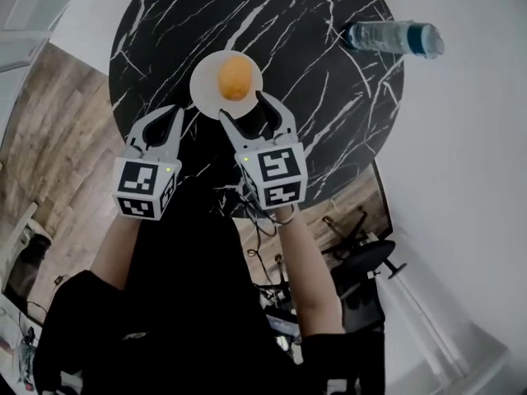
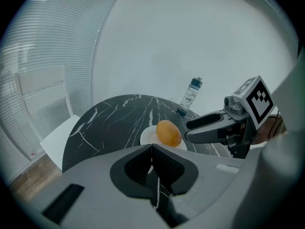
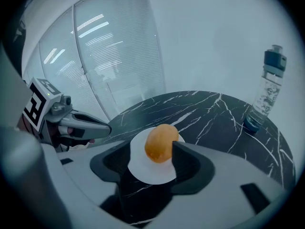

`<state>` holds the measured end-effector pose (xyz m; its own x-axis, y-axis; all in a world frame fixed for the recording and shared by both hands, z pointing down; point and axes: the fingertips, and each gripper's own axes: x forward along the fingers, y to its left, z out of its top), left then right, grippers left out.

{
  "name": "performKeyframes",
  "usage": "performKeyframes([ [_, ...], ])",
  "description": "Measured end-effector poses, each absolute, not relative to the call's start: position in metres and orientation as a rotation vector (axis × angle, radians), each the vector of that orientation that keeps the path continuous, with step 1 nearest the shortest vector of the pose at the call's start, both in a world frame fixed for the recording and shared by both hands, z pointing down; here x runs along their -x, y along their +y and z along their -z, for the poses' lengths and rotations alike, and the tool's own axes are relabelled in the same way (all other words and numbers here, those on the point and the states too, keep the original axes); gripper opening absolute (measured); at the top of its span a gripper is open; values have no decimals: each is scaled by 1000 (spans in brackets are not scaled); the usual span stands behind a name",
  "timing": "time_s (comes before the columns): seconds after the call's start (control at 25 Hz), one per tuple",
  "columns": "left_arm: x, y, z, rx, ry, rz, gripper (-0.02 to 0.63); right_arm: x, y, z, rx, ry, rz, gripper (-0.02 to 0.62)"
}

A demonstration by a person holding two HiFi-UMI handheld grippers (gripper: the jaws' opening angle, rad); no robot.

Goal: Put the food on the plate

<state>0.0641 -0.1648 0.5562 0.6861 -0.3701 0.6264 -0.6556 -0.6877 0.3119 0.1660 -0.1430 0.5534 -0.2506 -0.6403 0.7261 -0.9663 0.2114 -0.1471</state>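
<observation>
An orange-yellow, roll-like piece of food lies on a small white plate on the round black marble table. My right gripper hovers at the plate's near edge, above it. It is open and holds nothing, and the food lies just beyond its fingertips. My left gripper is shut and empty, to the left of the plate and apart from it. Each gripper view shows the other gripper from the side.
A clear water bottle with a dark cap stands near the table's far right edge. A white chair is at the table's left. Wooden floor, a ribbed glass wall and an office chair base surround the table.
</observation>
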Motion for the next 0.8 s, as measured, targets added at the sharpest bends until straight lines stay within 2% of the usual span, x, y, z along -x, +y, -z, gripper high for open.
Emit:
performKeyframes([
  [0.08, -68, -163, -553, -2393, -776, -737, 0, -171, -135, -551, -1521, -1961, -780, 153],
  [0.16, -71, -160, -548, -2414, -764, -749, 0, -175, -127, -549, -1572, -1956, -738, 38],
  [0.2, -72, -157, -546, -2423, -760, -755, 0, -177, -123, -547, -1600, -1958, -731, 8],
  [0.8, -65, -131, -455, -2636, -878, -616, 0, -176, -87, -459, -2025, -2009, -536, -4],
])
